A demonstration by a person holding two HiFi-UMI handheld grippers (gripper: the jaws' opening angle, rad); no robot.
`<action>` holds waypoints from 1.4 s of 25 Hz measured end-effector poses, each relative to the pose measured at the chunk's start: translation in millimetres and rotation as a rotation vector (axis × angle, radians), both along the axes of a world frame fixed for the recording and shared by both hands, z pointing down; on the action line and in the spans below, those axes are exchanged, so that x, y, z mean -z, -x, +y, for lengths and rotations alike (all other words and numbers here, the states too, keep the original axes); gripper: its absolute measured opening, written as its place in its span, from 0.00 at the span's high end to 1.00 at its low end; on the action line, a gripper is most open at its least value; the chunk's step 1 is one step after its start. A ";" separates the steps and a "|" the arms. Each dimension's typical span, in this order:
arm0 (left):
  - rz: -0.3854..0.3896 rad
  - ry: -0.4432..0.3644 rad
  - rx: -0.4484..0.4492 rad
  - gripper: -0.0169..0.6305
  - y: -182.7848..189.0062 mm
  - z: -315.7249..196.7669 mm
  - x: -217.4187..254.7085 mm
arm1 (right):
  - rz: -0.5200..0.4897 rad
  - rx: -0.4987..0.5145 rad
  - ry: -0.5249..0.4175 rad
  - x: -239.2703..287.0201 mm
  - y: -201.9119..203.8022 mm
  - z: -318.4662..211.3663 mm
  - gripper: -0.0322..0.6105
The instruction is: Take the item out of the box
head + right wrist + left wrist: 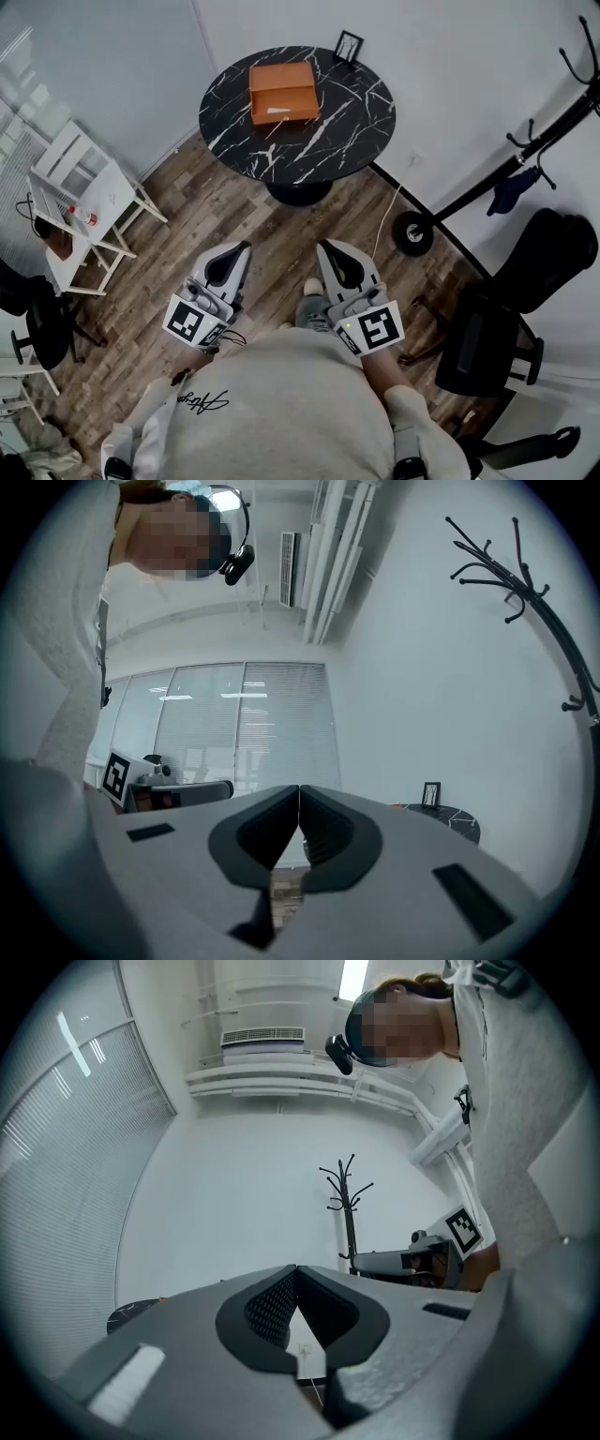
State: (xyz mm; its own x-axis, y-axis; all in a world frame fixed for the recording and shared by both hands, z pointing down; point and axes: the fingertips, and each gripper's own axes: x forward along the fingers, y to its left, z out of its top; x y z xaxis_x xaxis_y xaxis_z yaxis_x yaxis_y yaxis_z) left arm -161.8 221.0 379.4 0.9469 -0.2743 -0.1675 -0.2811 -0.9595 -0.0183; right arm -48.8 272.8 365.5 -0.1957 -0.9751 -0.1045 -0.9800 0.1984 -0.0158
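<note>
In the head view we hold the left gripper (239,248) and the right gripper (328,247) low and close to the body, side by side, both pointing ahead over the wooden floor (187,225). The orange box (282,91) lies on the round black marbled counter (319,141), well apart from both grippers. Its lid looks shut, so we cannot see the item. A small picture frame (348,44) stands at the counter's far edge. A white rack (84,187) is at the left, a coat stand (525,159) and a black chair (497,347) at the right. The script on our sweatshirt (202,401) is too small to read.

In the left gripper view its jaws meet at the tips with nothing between them.

In the right gripper view its jaws are likewise pressed together and empty, and the counter shows far off at the right.
</note>
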 end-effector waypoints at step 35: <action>-0.013 -0.004 0.066 0.97 -73.1 -119.8 10.1 | 0.022 0.071 0.014 7.7 -74.5 -129.7 0.94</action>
